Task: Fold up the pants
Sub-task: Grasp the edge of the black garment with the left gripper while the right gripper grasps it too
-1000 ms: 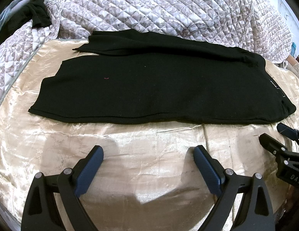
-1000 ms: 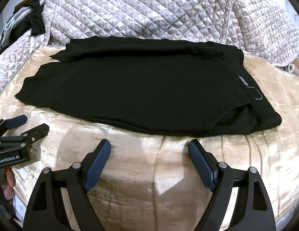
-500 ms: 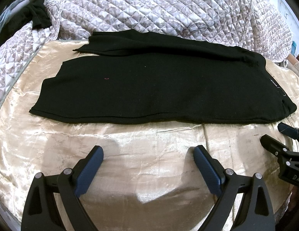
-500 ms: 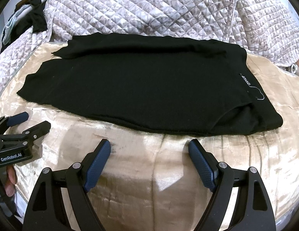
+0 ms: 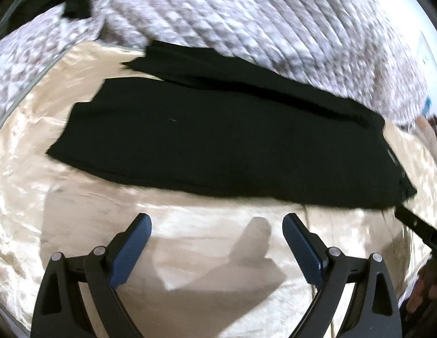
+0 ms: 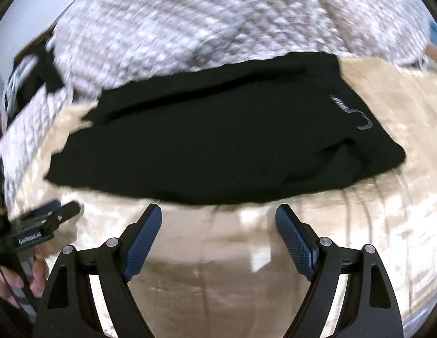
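Note:
Black pants lie flat lengthwise on a shiny beige sheet, legs stacked, hems at the left and waist at the right. They also show in the right wrist view, with a small white logo near the waist. My left gripper is open and empty, just short of the pants' near edge. My right gripper is open and empty, close to the near edge toward the waist. Both views are motion-blurred.
A quilted grey-white bedspread is bunched behind the pants. Dark clothing lies at the far left. The right gripper's finger shows at the left view's right edge; the left gripper shows at the right view's left edge.
Both grippers have moved forward toward the pants' near edge and tilted, blurring the views. The pants lie as before. Both jaws stay open.

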The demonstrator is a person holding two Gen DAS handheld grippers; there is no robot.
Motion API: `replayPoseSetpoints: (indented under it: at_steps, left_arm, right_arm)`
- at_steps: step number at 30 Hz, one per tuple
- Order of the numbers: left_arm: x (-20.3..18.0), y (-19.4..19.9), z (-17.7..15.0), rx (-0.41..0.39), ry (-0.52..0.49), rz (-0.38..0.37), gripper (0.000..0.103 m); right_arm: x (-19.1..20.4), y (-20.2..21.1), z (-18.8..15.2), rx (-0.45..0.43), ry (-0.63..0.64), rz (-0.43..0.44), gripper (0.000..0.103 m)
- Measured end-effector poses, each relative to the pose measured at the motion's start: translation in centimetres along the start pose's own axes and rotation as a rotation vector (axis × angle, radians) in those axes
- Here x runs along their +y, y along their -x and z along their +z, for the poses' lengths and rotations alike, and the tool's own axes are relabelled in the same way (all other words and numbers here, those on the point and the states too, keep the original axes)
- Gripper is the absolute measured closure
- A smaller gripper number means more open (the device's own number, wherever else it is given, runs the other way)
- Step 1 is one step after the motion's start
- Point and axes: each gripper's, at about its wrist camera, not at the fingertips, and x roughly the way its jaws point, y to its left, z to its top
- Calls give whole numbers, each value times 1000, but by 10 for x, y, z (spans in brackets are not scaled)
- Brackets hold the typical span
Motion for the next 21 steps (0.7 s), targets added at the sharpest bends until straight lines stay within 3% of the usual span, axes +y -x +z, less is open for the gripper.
replayPoseSetpoints:
  at_steps: [10,15,18,20,21]
  left_arm:
    - [75,-14,22,-28,327,-81,10]
    - [76,-24,33,-57,335,-57,16]
    - [76,-29,40,-68,339,-21,35]
    - [81,-31,42,-72,358,-6,45]
    - [84,-31,43,-72,365,0,51]
  right_arm:
    - [-72,0,13,-49,-347,58,20]
    - [-101,-8,25,-78,-490,86,21]
    - [-112,-12,32,-99,-535,77,32]
    - [-121,-13,34,-109,-572,77,55]
    - [-126,-14,33,-109,-589,69,59]
